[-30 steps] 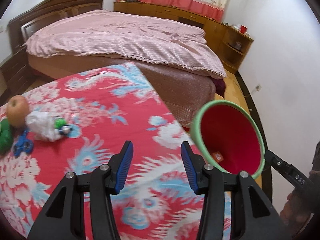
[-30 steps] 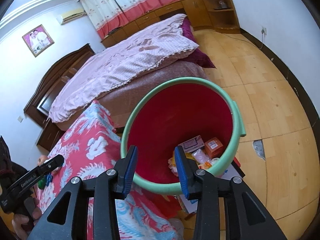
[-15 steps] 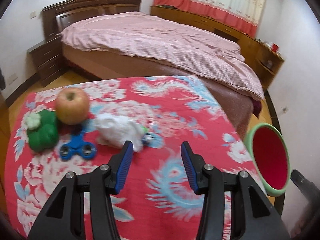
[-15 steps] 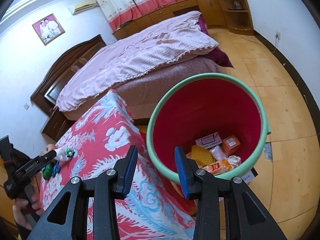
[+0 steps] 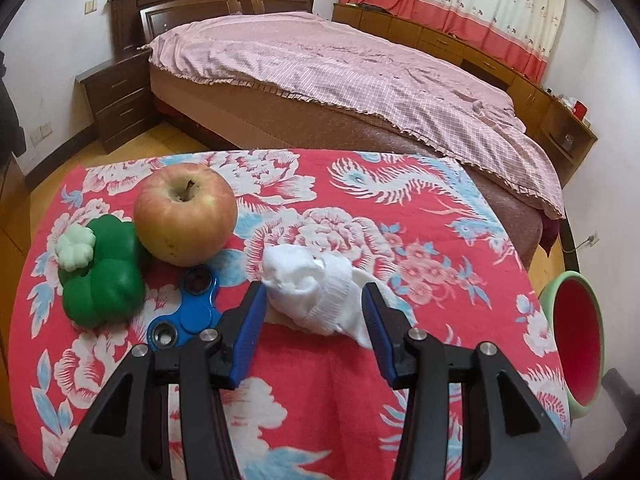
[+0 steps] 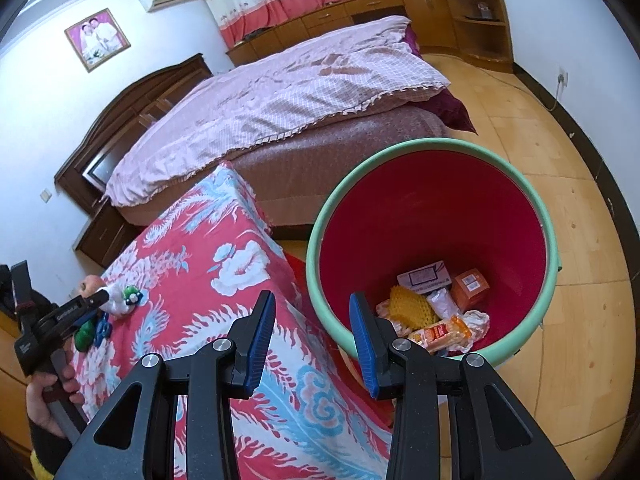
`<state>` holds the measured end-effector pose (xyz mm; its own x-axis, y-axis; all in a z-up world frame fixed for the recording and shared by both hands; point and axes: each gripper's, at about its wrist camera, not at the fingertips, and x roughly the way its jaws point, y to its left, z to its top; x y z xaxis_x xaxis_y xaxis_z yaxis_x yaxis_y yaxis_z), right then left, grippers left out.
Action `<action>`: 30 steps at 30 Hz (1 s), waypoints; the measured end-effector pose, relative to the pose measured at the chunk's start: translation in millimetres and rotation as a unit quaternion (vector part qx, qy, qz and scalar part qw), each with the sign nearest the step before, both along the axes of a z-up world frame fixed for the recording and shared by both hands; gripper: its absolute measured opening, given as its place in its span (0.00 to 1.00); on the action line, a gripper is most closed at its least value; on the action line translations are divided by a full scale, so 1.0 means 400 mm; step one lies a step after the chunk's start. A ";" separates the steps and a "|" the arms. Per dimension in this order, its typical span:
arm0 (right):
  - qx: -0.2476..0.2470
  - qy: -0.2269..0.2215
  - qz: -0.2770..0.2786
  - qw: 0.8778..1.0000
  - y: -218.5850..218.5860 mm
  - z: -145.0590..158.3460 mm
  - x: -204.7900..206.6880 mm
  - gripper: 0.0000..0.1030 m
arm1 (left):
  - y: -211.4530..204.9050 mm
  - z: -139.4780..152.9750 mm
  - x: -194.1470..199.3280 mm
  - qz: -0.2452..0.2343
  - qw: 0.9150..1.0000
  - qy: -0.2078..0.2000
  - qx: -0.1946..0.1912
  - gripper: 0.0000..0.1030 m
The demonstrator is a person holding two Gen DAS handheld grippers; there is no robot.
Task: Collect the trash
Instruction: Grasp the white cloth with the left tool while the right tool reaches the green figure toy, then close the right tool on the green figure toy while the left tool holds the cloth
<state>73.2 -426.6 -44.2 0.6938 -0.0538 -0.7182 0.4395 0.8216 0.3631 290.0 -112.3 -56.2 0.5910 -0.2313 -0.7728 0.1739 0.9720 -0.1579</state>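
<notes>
While the red bin [image 6: 434, 216] stood on the floor off the table's [image 5: 440, 208] right edge under the empty, half-open right claw [image 6: 312, 338], the crumpled tissue [image 5: 316, 292] lay mid-table, slanting near-right, between the left claw's [image 5: 312, 332] half-open, untouching jaws.

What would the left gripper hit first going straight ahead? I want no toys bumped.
Most likely the crumpled white tissue, already between the open left gripper fingers; the blue spinner lies just left.
</notes>
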 end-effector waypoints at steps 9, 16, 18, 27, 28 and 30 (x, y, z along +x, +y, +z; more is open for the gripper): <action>-0.004 0.003 0.019 1.000 0.028 0.002 0.020 0.38 | 0.013 -0.027 0.002 -0.004 1.000 -0.001 -0.021 0.20; -0.009 -0.007 0.040 0.999 0.064 0.027 0.033 0.38 | 0.047 0.015 -0.048 -0.006 0.999 -0.019 -0.041 0.18; -0.012 -0.010 0.047 0.999 0.079 0.035 0.038 0.38 | 0.060 0.031 -0.066 -0.005 0.999 -0.025 -0.046 0.18; -0.016 -0.013 0.105 0.994 0.175 0.052 0.095 0.38 | 0.152 0.075 -0.126 0.028 0.998 -0.040 -0.042 0.18; -0.015 -0.012 0.114 0.993 0.189 0.052 0.106 0.38 | 0.170 0.076 -0.129 0.036 0.998 -0.039 -0.044 0.18; -0.015 -0.011 0.129 0.992 0.216 0.054 0.127 0.38 | 0.192 0.074 -0.132 0.045 0.997 -0.040 -0.043 0.18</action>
